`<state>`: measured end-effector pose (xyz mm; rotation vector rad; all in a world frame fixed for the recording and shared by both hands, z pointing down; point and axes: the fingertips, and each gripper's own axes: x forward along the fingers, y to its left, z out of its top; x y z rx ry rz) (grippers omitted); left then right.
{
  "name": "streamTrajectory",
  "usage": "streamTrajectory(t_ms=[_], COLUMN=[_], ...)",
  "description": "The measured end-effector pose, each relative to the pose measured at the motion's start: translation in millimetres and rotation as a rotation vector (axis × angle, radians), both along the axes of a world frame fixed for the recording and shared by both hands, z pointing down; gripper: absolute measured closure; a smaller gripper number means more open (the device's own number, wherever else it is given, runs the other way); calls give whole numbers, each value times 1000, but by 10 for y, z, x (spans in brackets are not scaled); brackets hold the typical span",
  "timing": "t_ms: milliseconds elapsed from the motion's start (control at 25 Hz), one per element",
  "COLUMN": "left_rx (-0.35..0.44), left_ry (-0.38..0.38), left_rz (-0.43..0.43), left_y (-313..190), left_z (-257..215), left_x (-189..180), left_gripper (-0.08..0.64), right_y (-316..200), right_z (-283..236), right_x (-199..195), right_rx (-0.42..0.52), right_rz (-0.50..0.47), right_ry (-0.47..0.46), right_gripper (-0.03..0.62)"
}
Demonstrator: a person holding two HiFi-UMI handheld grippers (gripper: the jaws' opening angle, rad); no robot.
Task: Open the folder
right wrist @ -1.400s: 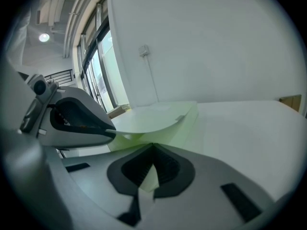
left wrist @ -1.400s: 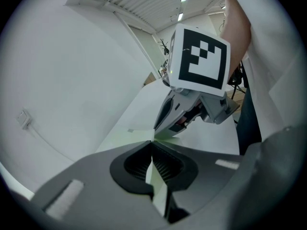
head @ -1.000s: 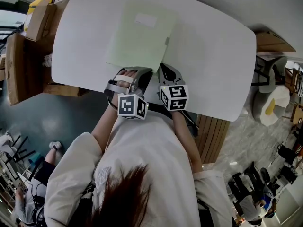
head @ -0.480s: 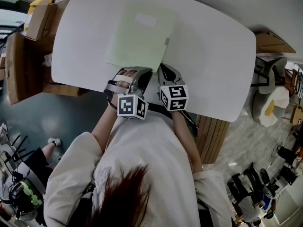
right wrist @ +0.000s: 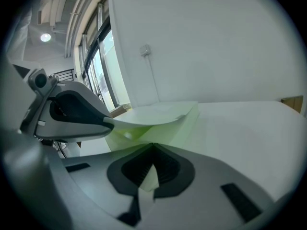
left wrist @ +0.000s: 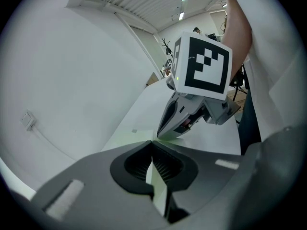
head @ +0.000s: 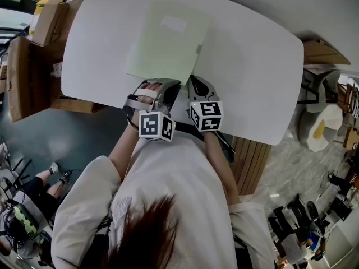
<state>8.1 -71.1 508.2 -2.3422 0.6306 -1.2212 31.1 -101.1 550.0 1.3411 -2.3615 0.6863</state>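
Standing beyond the left end of the white table (head: 247,77), cardboard boxes (head: 42,21) are seen in the head view. On the table, left of its middle, the pale green folder (head: 165,43) is laid almost flat. A white label (head: 173,23) is fixed near its far edge and a small tab (head: 198,49) on its right edge. The folder's near edge is taken by both tools, which are set close together at its right-hand corner.

The left gripper (head: 171,84) is clamped on that edge. In the left gripper view its jaws are pressed together, with only a thin pale green sheet pinched between the pads. In the right gripper view this sheet is shown to be the upper cover. It is raised a little and bowed upward off the leaf beneath, so that a narrow wedge is opened at the near edge.

The right gripper (head: 195,84), just beside the left one, is likewise closed on a thin green leaf. This is the lower one, and it is held low near the table surface.
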Motion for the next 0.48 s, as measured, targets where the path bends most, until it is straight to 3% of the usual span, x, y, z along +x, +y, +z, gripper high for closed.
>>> streamTrajectory(t_ms=[480], left_rx=[18], left_ry=[13], left_rz=[5], left_y=[1], left_z=[-88], left_x=[44], left_gripper=[549], right_y=[-4], right_z=[-7], right_x=[32], right_rx=[0], right_rz=[2], right_ry=[-3], right_gripper=[585])
